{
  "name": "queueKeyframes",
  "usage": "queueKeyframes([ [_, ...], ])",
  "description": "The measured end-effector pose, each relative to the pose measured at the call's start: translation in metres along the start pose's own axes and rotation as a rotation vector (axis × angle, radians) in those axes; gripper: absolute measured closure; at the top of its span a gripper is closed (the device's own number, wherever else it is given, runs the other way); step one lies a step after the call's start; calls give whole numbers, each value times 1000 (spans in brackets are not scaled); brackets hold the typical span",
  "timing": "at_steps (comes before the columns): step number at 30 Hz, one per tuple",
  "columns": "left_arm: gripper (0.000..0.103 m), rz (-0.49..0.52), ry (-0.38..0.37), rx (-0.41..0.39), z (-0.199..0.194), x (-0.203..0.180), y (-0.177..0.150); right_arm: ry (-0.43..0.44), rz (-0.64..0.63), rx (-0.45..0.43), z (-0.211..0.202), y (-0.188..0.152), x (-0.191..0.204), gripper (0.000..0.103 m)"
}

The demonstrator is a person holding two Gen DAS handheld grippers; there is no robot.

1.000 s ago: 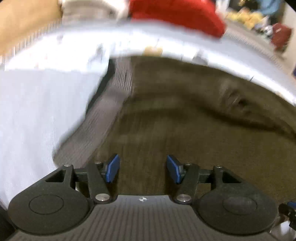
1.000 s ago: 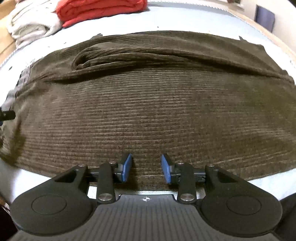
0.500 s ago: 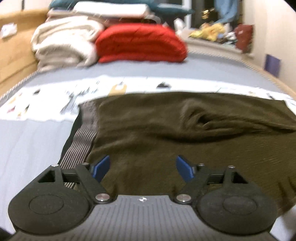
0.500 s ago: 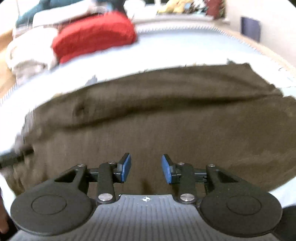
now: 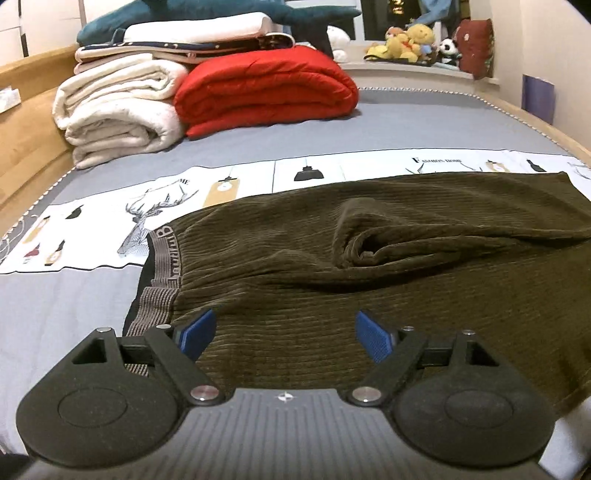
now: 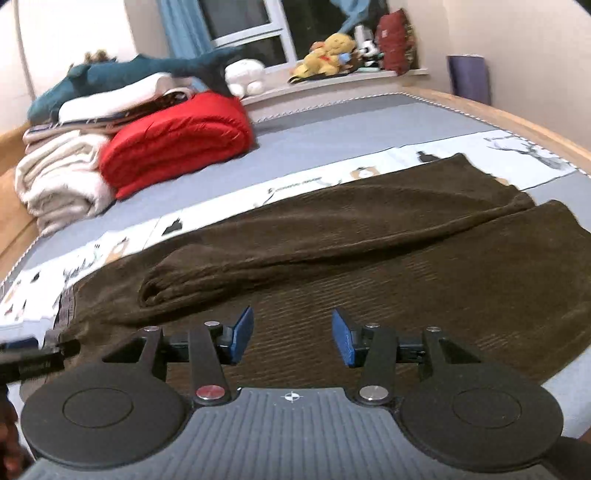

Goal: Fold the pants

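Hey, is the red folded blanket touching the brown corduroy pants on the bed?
Apart. The left wrist view shows the red blanket far behind the pants, with grey sheet and a printed white strip bare between them.

grey bed (image 5: 406, 122), folded red quilt (image 5: 266, 88), window (image 6: 251, 18)

A big bed (image 5: 406, 122) has a grey sheet with a white picture strip (image 5: 258, 177) across it. At the far end sit a folded red blanket (image 5: 266, 92) and a rolled white blanket (image 5: 118, 110), touching. A blue toy shark (image 6: 122, 74) lies on top. Stuffed toys (image 5: 406, 44) sit on the window ledge.
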State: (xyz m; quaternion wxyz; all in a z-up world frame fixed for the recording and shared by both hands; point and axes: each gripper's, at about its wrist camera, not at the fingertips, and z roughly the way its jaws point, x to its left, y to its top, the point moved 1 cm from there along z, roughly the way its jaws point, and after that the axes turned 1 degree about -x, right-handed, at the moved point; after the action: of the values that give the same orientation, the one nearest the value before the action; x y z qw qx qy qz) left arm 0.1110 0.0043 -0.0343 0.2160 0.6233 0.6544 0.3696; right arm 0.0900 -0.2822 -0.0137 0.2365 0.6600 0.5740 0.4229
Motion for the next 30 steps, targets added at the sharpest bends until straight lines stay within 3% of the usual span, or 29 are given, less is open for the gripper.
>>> queueKeyframes([
  [4, 13, 75, 75, -3, -13, -14, 6, 21, -76, 33, 7, -9, 16, 53],
  [10, 12, 157, 184, -15, -27, -29, 22, 47, -76, 58, 11, -9, 18, 53],
  [14, 1, 173, 224, -46, -36, -35, 37, 49, -60, 69, 14, -10, 16, 53],
  [20, 0, 181, 216, -86, -43, -38, 54, 49, -49, 75, 17, -10, 14, 53],
  [24, 3, 118, 121, -67, -31, -26, 58, 48, -48, 82, 20, -10, 15, 53],
  [25, 15, 93, 80, -60, -25, -19, 59, 47, -48, 86, 22, -10, 15, 53],
  [26, 49, 68, 36, -42, -17, -10, 61, 45, -46, 90, 23, -10, 15, 53],
  [28, 99, -3, -44, 12, 9, 13, 66, 46, -31, 97, 26, -10, 14, 53],
  [30, 101, -95, -90, 40, 38, 41, 75, 51, -16, 101, 28, -9, 12, 53],
])
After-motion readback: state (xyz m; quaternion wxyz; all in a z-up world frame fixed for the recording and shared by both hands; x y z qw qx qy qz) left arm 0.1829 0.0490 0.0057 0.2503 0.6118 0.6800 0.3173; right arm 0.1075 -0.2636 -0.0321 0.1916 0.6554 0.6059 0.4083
